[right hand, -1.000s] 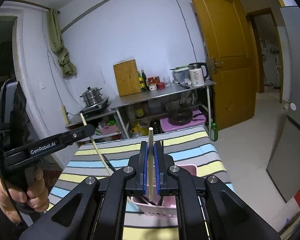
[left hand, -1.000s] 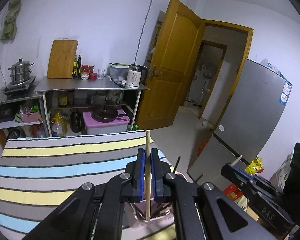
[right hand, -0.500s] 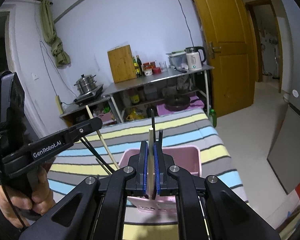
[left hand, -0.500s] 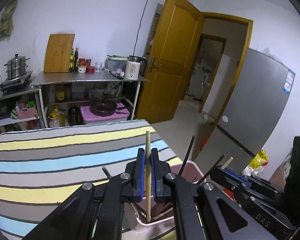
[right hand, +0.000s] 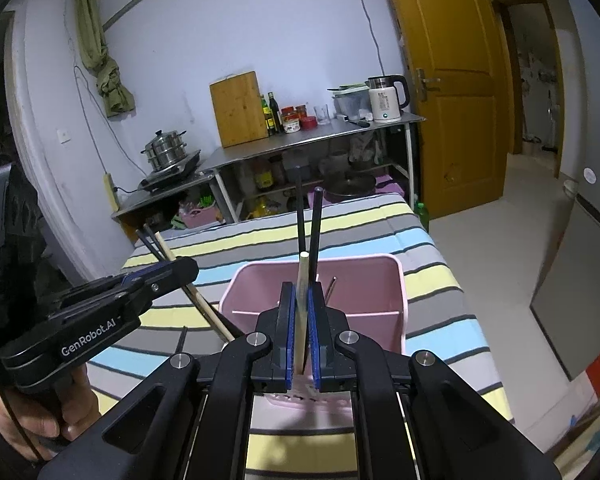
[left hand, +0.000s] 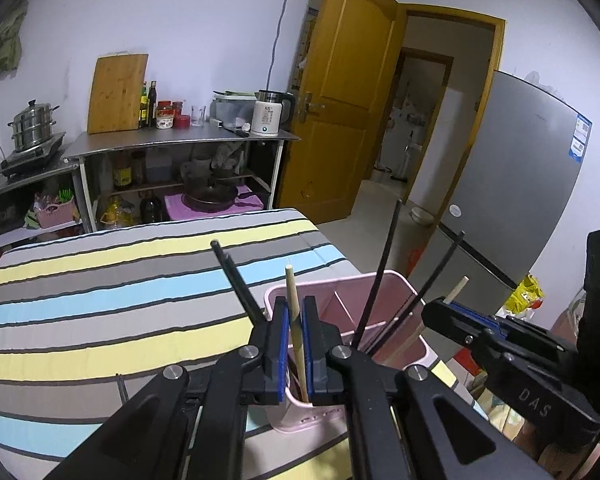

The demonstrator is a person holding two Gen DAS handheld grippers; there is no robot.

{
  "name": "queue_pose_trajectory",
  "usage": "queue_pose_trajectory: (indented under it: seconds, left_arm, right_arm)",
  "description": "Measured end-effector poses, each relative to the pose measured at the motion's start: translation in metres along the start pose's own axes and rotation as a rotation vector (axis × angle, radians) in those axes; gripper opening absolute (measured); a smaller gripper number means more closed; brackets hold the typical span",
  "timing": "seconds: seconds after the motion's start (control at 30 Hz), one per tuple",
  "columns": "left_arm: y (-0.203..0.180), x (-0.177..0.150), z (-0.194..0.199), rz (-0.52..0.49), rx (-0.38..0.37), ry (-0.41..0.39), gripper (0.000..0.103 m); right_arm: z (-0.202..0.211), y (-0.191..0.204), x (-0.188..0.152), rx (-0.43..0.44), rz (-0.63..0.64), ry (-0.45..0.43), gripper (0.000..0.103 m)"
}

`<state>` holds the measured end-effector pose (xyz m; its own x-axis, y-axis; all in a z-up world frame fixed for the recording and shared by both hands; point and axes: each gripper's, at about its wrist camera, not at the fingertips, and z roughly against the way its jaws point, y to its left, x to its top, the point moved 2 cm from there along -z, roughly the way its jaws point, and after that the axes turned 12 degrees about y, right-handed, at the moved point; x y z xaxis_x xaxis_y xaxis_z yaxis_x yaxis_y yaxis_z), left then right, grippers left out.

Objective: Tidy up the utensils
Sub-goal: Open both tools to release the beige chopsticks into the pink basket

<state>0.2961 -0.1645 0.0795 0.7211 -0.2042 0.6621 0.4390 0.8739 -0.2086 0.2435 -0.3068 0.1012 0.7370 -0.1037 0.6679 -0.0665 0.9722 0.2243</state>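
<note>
A pink divided utensil holder (left hand: 396,292) (right hand: 388,280) stands on the striped table near its right end. Black chopsticks (left hand: 374,304) (right hand: 314,232) stand in it. My left gripper (left hand: 294,320) is shut on a light wooden chopstick (left hand: 294,308), whose lower end dips into the holder's near compartment. My right gripper (right hand: 301,320) is shut on another light wooden chopstick (right hand: 301,300), upright just in front of the holder. Each gripper also shows in the other's view, the right one (left hand: 452,312) and the left one (right hand: 168,272).
The striped tablecloth (left hand: 100,300) (right hand: 432,264) covers the table. Behind stand a steel shelf (left hand: 180,144) with kettle, jars and cutting board, and a stove with a steamer pot (left hand: 32,128). A wooden door (left hand: 340,120) and grey fridge (left hand: 520,184) are to the right.
Both grippers have moved down and closer to the pink holder, which now fills more of each view. The left chopstick's tip has gone lower into the holder. Both stay shut.
</note>
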Motion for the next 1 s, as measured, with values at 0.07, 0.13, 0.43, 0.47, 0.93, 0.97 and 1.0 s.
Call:
queue_pose_trajectory:
  seconds: [0.07,0.13,0.43,0.47,0.93,0.97,1.0]
  left_arm:
    - [0.001,-0.003,0.003,-0.003,0.003,0.001,0.006]
    - [0.0,-0.007,0.003,-0.005,0.006,0.012,0.006]
    - [0.003,-0.017,0.001,0.009,0.034,0.058,0.016]
    - [0.005,-0.018,0.004,0.016,0.034,0.051,0.019]
    - [0.006,-0.046,0.073,0.049,0.104,-0.053,0.023]
    - [0.007,-0.049,0.078,0.057,0.11,-0.058,0.023]
    - [0.009,-0.053,0.084,0.066,0.117,-0.064,0.023]
  right_arm:
    - [0.003,0.001,-0.004,-0.008,0.009,-0.003,0.007]
    - [0.005,0.001,-0.007,-0.007,0.007,-0.002,0.007]
    - [-0.005,-0.002,-0.016,0.005,-0.004,0.072,0.007]
    - [-0.002,-0.002,-0.017,0.004,-0.003,0.066,0.007]
    - [0.042,0.012,-0.023,0.017,0.015,-0.019,0.015]
    - [0.045,0.013,-0.024,0.02,0.016,-0.025,0.015]
    - [0.048,0.015,-0.026,0.026,0.017,-0.031,0.015]
